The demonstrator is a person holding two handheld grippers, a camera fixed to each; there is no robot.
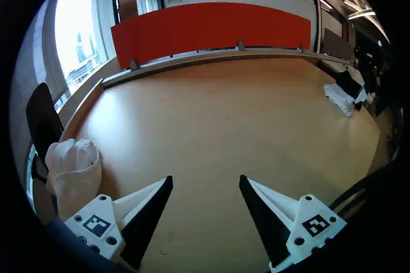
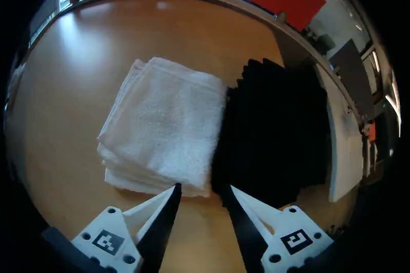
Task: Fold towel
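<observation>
A stack of folded white towels (image 2: 164,129) lies on the wooden table (image 2: 77,68), and a stack of folded black towels (image 2: 277,129) touches its right side. My right gripper (image 2: 201,188) hovers at the near edge of both stacks, just over the seam between them, open, its fingers a small gap apart and holding nothing. In the left gripper view the same white stack (image 1: 339,98) appears small at the table's far right. My left gripper (image 1: 205,178) is wide open over bare tabletop (image 1: 215,119), far from the towels.
A white cloth sack (image 1: 74,170) stands off the table's left edge, by a black chair (image 1: 41,119). A red partition (image 1: 210,27) runs along the far edge. A grey-white panel (image 2: 341,140) stands right of the black towels.
</observation>
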